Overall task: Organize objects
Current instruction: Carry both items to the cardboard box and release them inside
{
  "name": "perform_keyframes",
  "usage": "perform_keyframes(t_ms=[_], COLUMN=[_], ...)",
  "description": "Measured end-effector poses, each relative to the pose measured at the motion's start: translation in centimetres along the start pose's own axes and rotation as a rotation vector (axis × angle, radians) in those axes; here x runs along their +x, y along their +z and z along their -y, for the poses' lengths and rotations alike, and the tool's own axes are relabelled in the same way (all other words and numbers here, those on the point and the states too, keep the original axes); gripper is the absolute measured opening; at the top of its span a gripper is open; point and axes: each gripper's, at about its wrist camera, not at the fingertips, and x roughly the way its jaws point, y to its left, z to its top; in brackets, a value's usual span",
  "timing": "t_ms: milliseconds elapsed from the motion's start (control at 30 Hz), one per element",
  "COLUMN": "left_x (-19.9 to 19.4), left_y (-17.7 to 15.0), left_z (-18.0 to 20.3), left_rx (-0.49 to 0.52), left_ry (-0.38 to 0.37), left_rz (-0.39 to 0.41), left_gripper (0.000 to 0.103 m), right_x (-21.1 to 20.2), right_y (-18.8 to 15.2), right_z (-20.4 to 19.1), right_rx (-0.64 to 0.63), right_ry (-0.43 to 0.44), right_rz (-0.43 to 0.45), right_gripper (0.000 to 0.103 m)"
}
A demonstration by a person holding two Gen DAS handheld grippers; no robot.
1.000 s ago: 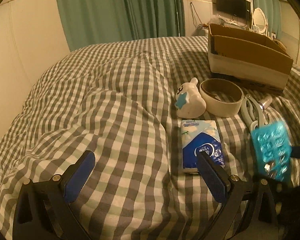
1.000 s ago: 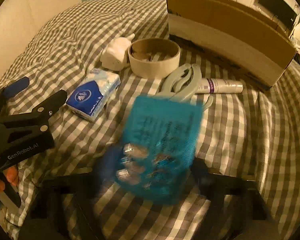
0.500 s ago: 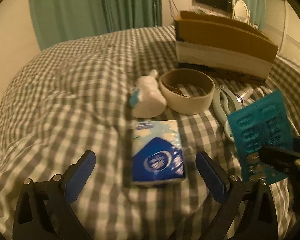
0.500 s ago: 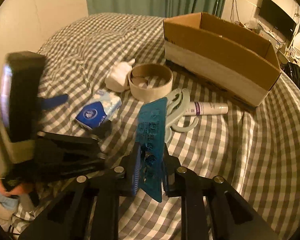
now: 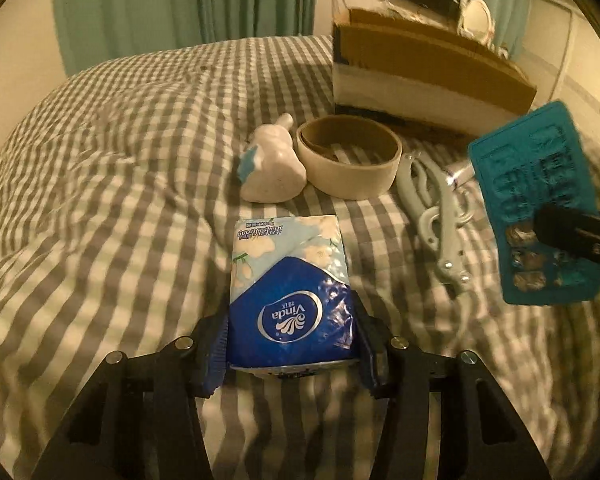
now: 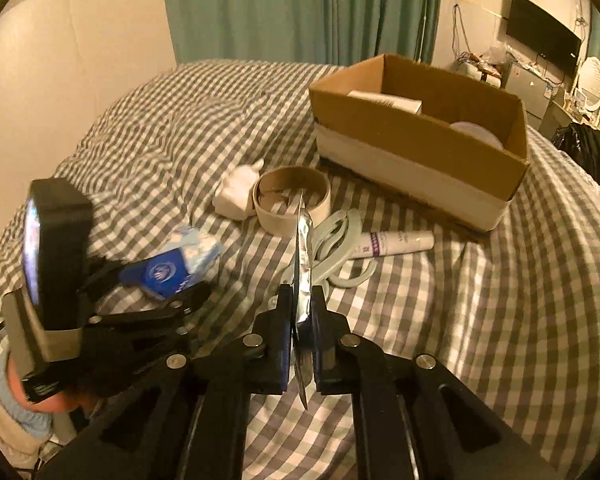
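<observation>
A blue and white tissue pack (image 5: 290,292) lies on the checked bedcover, and my left gripper (image 5: 292,356) is shut on its near end, one blue pad on each side. The same pack (image 6: 172,268) shows blurred in the right wrist view, between the left gripper's fingers (image 6: 160,300). My right gripper (image 6: 302,308) is shut on a teal blister pack (image 6: 302,256), seen edge-on and held above the bed. In the left wrist view the blister pack (image 5: 536,204) hangs at the right. An open cardboard box (image 6: 416,148) stands beyond.
On the bed between grippers and box lie a white toy bottle (image 5: 272,172), a wide tape roll (image 5: 350,160), pale scissors (image 5: 436,216) and a white tube (image 6: 396,240). The box holds a small white carton (image 6: 388,100) and a round white item (image 6: 476,134).
My left gripper moved forward over the tissue pack and shut on it. The right gripper lifted the blister pack and turned it edge-on to its own camera.
</observation>
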Motion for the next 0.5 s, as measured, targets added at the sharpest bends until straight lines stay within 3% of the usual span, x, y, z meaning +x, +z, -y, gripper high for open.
perform_keyframes(t_ms=[233, 500], left_x=[-5.3, -10.3], left_y=[1.1, 6.5], left_z=[0.3, 2.7], left_rx=[-0.01, 0.086], left_ry=[-0.001, -0.012], left_rz=[0.078, 0.21], left_gripper=[0.053, 0.053], right_x=[-2.1, -7.4], right_y=[0.6, 4.4], right_z=[0.2, 1.2], right_rx=[-0.007, -0.047], right_ry=[-0.013, -0.008], right_rz=[0.045, 0.145], right_gripper=[0.008, 0.008])
